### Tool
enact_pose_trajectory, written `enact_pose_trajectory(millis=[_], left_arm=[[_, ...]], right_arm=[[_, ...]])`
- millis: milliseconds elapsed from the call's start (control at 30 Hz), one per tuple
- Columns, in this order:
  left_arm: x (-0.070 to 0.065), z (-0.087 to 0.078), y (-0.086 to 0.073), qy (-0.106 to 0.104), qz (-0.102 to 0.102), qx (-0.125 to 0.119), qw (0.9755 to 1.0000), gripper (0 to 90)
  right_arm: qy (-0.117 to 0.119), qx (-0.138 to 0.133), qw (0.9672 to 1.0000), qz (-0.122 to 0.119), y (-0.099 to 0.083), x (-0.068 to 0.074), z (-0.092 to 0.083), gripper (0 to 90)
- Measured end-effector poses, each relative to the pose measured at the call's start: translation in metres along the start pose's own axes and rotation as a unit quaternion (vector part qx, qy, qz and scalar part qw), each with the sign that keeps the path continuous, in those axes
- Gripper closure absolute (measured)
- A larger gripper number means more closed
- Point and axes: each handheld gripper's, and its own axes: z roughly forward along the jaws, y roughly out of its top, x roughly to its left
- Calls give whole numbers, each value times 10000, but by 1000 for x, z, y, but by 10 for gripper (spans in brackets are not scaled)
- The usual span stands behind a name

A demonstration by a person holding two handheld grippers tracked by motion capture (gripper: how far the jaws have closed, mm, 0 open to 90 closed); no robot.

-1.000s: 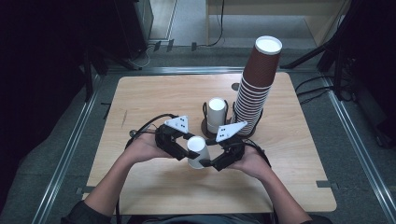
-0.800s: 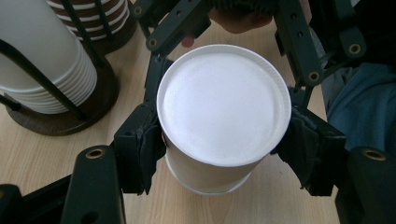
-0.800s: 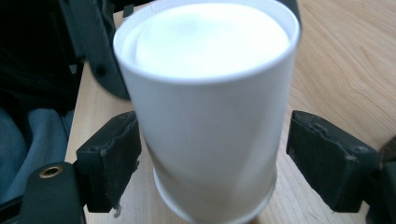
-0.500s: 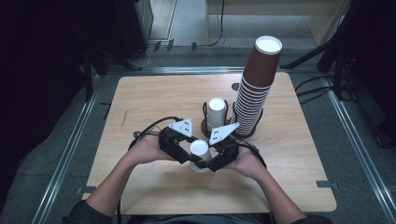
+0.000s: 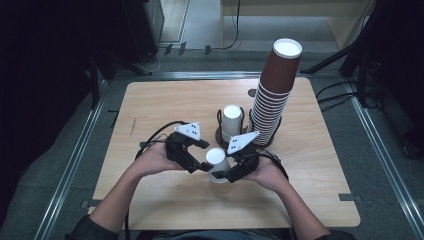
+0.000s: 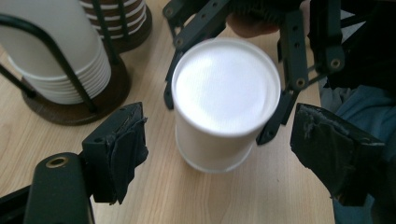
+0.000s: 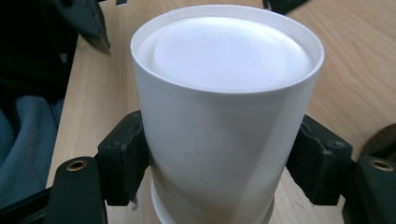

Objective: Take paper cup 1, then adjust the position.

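An upside-down white paper cup (image 5: 216, 160) stands near the table's front middle, and I cannot tell whether it touches the wood. My right gripper (image 5: 223, 172) is shut on the white cup (image 7: 224, 93), one pad pressed on each side of its wall. My left gripper (image 5: 198, 163) stands open to the cup's left. In the left gripper view its jaws stand wide apart around the left gripper (image 6: 224, 149) midpoint, short of the white cup (image 6: 226, 93), with the right gripper's fingers (image 6: 294, 51) around the cup's far side.
Behind the grippers, a dark wire holder with a stack of white cups (image 5: 231, 120) stands on a round base. A tall tower of brown cups (image 5: 275, 95) leans beside it at the right. The wooden table (image 5: 165, 110) ends close to the person's body.
Both hands and the held cup have shifted slightly to the right and toward the near edge. The grip looks the same.
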Motion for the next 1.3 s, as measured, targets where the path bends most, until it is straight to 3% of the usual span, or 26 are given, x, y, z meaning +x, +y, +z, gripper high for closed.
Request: enact_pose_trajectory(millis=[133,267,367,433,867,1300], left_arm=[[3,-3,-7,54,-159,-73,9998,172],[5,-3,-16,142,-357,6,9993,153],[8,-1,-25,-4,-501,-64,9987,109],[9,0,-28,43,-552,-76,9984,95],[7,21,-32,-15,-456,-92,9989,85],[9,34,-34,-174,-577,-190,9980,78]], right_arm=[[-63,-65,9999,99,-2,-3,-7,287],[-119,-108,9996,211,-3,-4,-11,288],[-140,-219,9993,251,-5,-4,-13,288],[-191,-307,9990,247,-5,-4,-15,288],[-158,-804,9958,410,-4,-3,-21,292],[0,-1479,9879,460,1,0,-19,300]])
